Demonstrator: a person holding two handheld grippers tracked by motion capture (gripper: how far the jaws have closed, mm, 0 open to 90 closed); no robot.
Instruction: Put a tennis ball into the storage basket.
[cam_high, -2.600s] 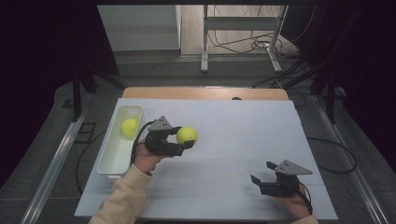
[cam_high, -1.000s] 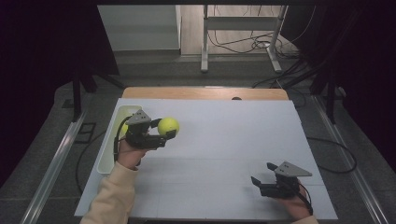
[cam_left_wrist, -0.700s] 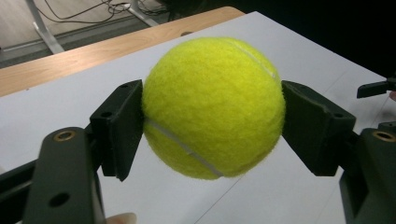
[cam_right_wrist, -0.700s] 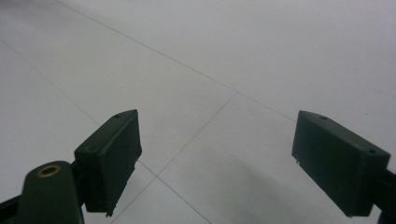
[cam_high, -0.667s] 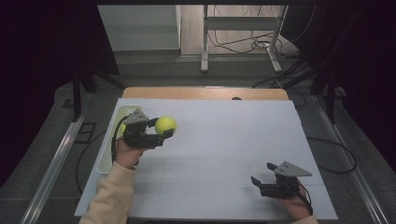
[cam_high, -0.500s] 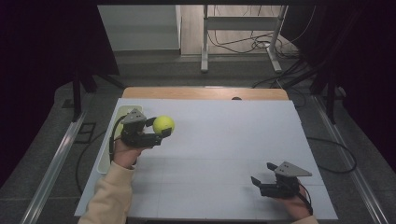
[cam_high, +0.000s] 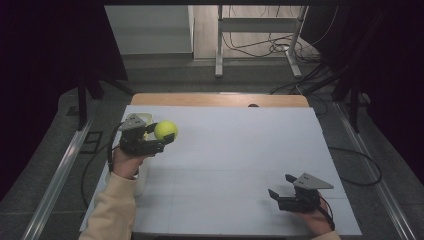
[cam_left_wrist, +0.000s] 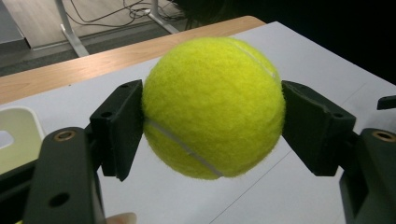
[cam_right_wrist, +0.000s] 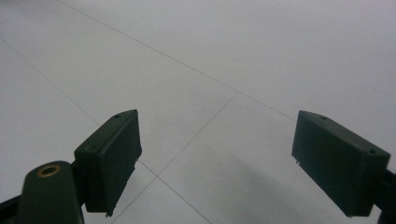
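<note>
Leftward since earlier, the left gripper (cam_high: 161, 140) carries the tennis ball (cam_high: 165, 130) beside the white tray (cam_high: 146, 118).
Its fingers pinch the ball above the table (cam_high: 240, 165); the right gripper (cam_high: 280, 196) rests spread. Releasing early could send it rolling.

Left gripper (cam_high: 165, 140) was raised at the far left, forearm in a pale sleeve (cam_high: 112, 210) coming up from the bottom edge, hand (cam_high: 125, 162) wrapped around the body, grey plate on top. Jaws pointed right and were clamped on a load, one pad on each side in the left gripper view (cam_left_wrist: 212, 135). Right gripper (cam_high: 274, 195) sat low at the near right, hand (cam_high: 316, 222) behind it, jaws pointing left and spread wide with nothing between them (cam_right_wrist: 217, 163).
</note>
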